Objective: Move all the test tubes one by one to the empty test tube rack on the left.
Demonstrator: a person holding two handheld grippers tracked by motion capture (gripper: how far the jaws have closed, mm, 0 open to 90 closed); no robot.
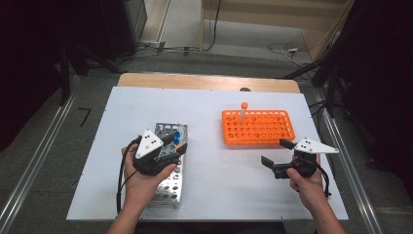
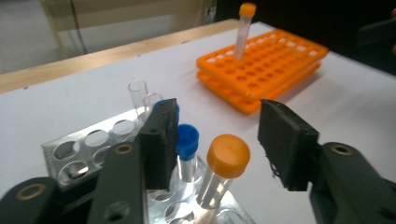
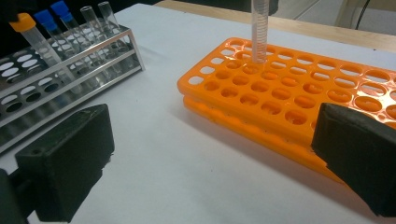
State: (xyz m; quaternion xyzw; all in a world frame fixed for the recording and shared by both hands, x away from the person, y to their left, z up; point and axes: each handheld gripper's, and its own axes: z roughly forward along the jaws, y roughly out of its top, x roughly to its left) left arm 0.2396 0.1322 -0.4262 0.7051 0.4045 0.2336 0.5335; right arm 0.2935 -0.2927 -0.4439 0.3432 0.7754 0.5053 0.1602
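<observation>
From above, the left hand-held gripper [image 1: 178, 144] hovers over the metal rack [image 1: 170, 181] on the white tabletop [image 1: 126, 112], while the right hand-held gripper [image 1: 276, 152] sits just in front of the orange rack [image 1: 277, 138]. In the left gripper view the jaws stand spread — the orange-capped tube [image 2: 222, 169] stands tilted in the metal rack between them, untouched, beside a blue-capped tube [image 2: 187, 148]. In the right gripper view the jaws gape wide, empty, before the orange rack and its one upright tube [image 3: 259, 29].
</observation>
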